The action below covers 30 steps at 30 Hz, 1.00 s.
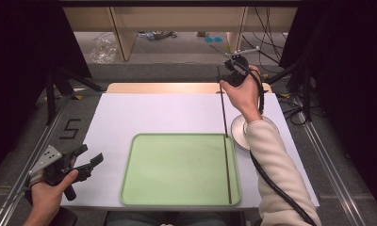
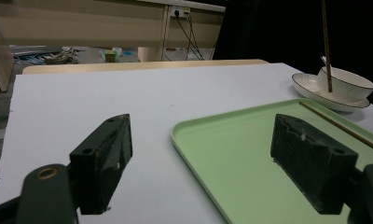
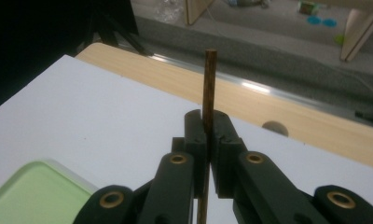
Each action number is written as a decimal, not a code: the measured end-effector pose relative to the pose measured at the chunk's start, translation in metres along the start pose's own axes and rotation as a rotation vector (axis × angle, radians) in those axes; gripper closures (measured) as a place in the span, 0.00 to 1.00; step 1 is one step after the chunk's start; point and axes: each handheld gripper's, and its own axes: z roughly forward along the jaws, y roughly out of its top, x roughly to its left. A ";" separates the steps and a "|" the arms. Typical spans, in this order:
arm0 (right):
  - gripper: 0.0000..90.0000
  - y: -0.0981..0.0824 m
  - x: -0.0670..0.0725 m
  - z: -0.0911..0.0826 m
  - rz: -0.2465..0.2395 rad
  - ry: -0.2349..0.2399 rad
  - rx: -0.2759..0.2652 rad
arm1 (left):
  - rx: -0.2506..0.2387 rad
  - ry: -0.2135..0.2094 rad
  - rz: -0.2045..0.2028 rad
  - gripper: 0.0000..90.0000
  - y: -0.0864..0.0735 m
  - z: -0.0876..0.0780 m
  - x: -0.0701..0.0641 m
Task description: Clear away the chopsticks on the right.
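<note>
High view: right hand (image 1: pixel 243 94) raised, fingers pinching upright chopstick (image 1: pixel 223 106).

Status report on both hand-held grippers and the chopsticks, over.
Right hand-held gripper shut on one chopstick, held upright above the table. Left hand-held gripper open, holding nothing. Second chopstick lying in green tray. Bowl on saucer close beside the held chopstick.

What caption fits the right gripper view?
Right gripper pinching a brown chopstick upright above the white table.
</note>
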 end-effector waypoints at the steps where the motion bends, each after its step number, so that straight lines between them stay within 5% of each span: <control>1: 0.98 0.000 0.000 0.000 0.009 -0.003 0.009 | -0.003 -0.001 -0.001 0.23 0.000 0.000 0.000; 7: 0.98 -0.006 0.000 0.007 0.060 -0.031 0.085 | -0.004 -0.003 -0.002 0.23 0.000 0.000 0.000; 17: 0.97 -0.028 0.004 0.027 0.236 -0.070 0.273 | -0.002 -0.002 0.000 0.23 0.000 0.000 0.000; 18: 0.98 -0.033 0.008 0.032 0.339 -0.081 0.362 | -0.002 -0.002 0.000 0.23 0.000 0.000 0.000; 21: 0.97 -0.046 0.008 0.044 0.406 -0.100 0.475 | -0.002 -0.001 -0.002 0.23 0.000 0.000 0.000; 22: 0.97 -0.046 0.008 0.044 0.406 -0.100 0.475 | -0.002 -0.001 -0.002 0.23 0.000 0.000 0.000; 24: 0.98 -0.062 0.006 0.056 0.408 -0.111 0.550 | -0.002 -0.002 0.001 0.23 0.000 0.000 0.000; 25: 0.98 -0.065 0.008 0.059 0.448 -0.129 0.608 | -0.001 -0.001 0.001 0.23 0.000 0.001 0.000; 27: 0.98 -0.076 0.006 0.066 0.435 -0.119 0.635 | 0.002 0.000 0.003 0.23 0.000 0.001 0.000; 28: 0.98 -0.078 0.008 0.068 0.470 -0.128 0.688 | 0.002 0.000 0.003 0.23 0.000 0.001 0.000; 30: 0.98 -0.088 0.007 0.073 0.444 -0.128 0.717 | 0.001 0.000 0.003 0.23 0.000 0.001 0.000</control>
